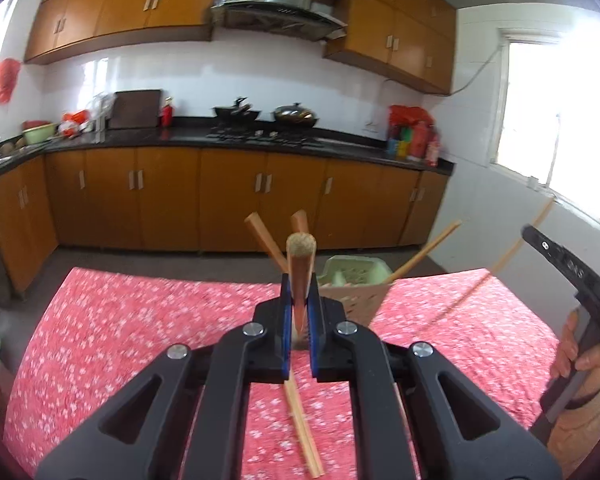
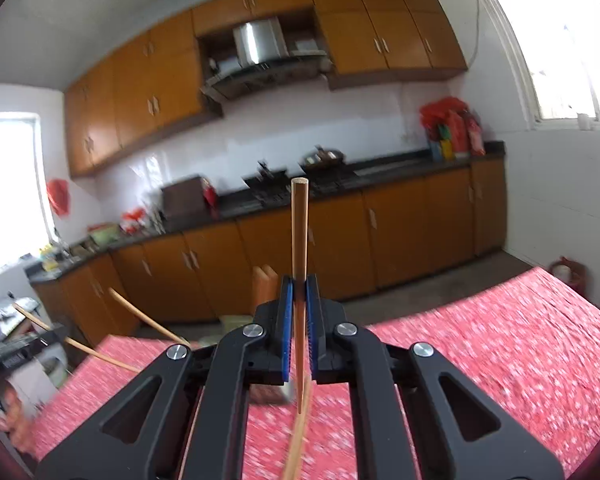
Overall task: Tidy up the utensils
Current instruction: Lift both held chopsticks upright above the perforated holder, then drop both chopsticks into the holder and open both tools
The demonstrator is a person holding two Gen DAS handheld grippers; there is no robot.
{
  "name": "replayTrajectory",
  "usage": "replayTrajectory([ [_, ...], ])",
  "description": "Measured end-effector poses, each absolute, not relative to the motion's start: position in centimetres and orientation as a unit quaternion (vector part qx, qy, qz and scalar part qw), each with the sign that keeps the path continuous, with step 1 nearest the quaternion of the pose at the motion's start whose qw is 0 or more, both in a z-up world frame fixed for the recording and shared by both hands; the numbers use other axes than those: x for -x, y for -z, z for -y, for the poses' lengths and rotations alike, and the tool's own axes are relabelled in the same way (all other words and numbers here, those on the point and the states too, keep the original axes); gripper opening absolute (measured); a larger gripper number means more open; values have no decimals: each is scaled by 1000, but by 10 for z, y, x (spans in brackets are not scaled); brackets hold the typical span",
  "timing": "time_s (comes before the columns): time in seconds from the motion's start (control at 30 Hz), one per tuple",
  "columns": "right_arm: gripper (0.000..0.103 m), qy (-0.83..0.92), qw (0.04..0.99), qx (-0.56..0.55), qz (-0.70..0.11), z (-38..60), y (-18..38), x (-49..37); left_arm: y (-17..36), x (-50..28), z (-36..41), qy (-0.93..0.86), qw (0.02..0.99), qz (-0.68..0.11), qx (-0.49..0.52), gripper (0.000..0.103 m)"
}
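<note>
My left gripper (image 1: 300, 286) is shut on a wooden chopstick (image 1: 301, 264) that points up and away, raised above the red flowered tablecloth (image 1: 140, 340). Just behind it stands a beige perforated utensil basket (image 1: 360, 300) with a green insert, with wooden handles (image 1: 262, 236) and chopsticks (image 1: 428, 252) sticking out of it. My right gripper (image 2: 300, 286) is shut on another upright chopstick (image 2: 300, 232). It also shows at the right edge of the left wrist view, in a person's hand (image 1: 580, 356). A loose chopstick (image 1: 304, 432) lies on the cloth beneath.
The table's far edge (image 1: 172, 276) drops to a grey floor in front of orange kitchen cabinets (image 1: 160, 200). A black counter (image 1: 260, 140) carries woks and bottles. Chopsticks (image 2: 148, 316) jut in at the left of the right wrist view. A window (image 1: 560, 120) is at right.
</note>
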State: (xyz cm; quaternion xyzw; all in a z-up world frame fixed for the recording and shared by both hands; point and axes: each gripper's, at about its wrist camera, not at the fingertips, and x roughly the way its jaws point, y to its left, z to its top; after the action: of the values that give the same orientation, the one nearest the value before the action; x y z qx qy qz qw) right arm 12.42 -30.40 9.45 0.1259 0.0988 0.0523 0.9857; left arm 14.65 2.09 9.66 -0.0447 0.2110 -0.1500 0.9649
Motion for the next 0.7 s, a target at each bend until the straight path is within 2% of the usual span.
replayTrajectory([
  [0.4,7,-77,988,-129,-24,269,-129,-150,-160,-174,11,152,979,-132,40,8],
  [0.57,7,-64,992,-104,-25,252,-119,-169,-157,-207,22,124,983,-126,56,8],
  [0.7,7,-65,989,-111,-69,250,-98,-192,-136,-238,30,121,978,-159,66,8],
])
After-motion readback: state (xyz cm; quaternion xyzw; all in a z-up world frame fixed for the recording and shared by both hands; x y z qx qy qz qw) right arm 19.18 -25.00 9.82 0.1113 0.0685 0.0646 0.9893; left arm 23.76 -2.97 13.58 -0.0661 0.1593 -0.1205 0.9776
